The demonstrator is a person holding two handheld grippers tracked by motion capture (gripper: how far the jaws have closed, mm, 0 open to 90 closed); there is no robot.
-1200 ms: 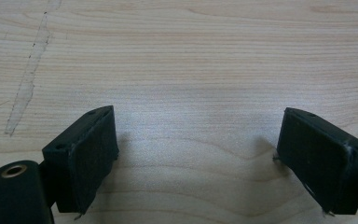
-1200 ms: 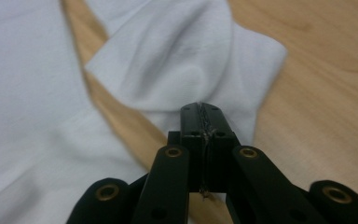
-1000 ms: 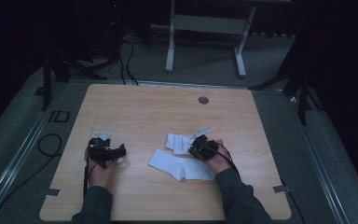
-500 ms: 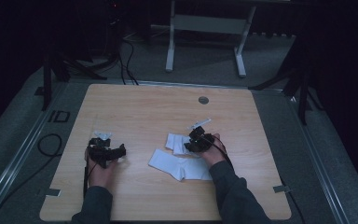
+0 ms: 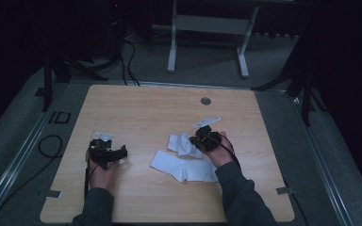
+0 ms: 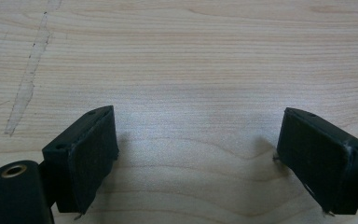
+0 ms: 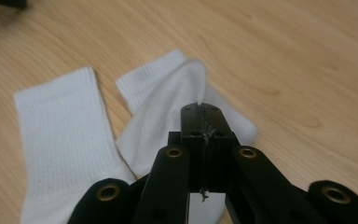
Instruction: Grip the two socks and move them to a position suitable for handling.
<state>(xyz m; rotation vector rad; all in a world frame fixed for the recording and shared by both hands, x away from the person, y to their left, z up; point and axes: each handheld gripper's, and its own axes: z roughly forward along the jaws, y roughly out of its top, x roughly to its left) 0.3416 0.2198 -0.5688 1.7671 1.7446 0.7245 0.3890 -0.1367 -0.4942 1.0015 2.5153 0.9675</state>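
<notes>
Before us lies the wooden table (image 5: 136,108), with a small round grommet (image 5: 206,100) near its far edge and a pale scuff streak (image 6: 28,84) on the wood under our left tool. Beyond the table stands a grey metal frame (image 5: 207,28) on the floor, and a black cable (image 5: 47,143) loops off the left side. Nothing lies between the tools and the cloth.

Two white socks sit right of centre. The longer sock (image 5: 181,165) lies flat, just nearer us; the smaller sock (image 7: 168,93) sits beside it, touching it.

Our right gripper (image 7: 200,112) has just been closing and now has its jaws pressed together on a fold of the smaller sock, whose pinched part rises off the wood. Our left gripper (image 6: 196,154) rests well apart from both socks, its jaws spread wide over bare wood.
</notes>
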